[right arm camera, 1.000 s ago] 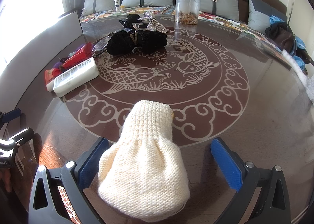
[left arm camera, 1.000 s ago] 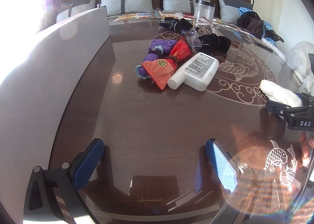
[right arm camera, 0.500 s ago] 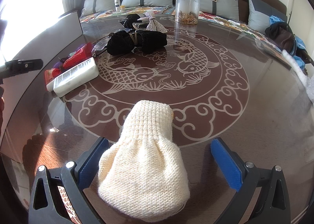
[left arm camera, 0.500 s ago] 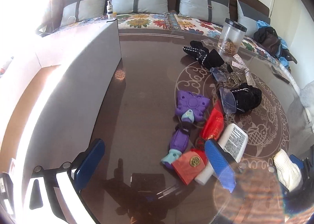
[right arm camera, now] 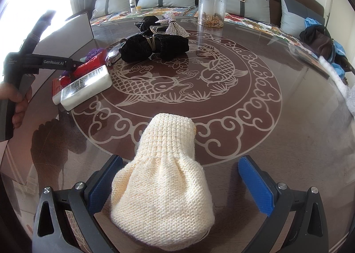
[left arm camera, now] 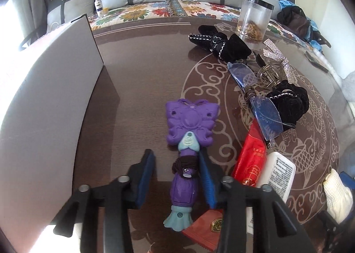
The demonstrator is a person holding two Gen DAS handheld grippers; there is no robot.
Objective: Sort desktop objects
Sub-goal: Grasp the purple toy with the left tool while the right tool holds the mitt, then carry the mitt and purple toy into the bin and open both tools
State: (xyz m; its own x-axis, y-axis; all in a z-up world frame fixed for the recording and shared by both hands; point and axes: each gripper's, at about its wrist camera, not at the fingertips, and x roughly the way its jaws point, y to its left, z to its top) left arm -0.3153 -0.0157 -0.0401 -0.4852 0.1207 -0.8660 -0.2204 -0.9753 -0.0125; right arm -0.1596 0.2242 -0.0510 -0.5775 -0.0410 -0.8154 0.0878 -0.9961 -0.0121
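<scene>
Left tool [left arm camera: 175, 154] just closed round wand [left arm camera: 190, 120] handle, toward worktop [left arm camera: 137, 89] left edge. Right pad on it, left pad's contact unclear. Could twist or slip free on lifting, gripped one-sidedly over hair tie [left arm camera: 185, 163], with big head far forward. Might drag red packet [left arm camera: 250, 159] alongside. Right tool [right arm camera: 179, 159] apart, astride knit [right arm camera: 164, 182] near front edge.

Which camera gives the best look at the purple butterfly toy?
The left wrist view: the purple toy lies whole in mid-frame, its handle between the left gripper's fingers. The right wrist view shows only a purple sliver behind the red packet.
</scene>
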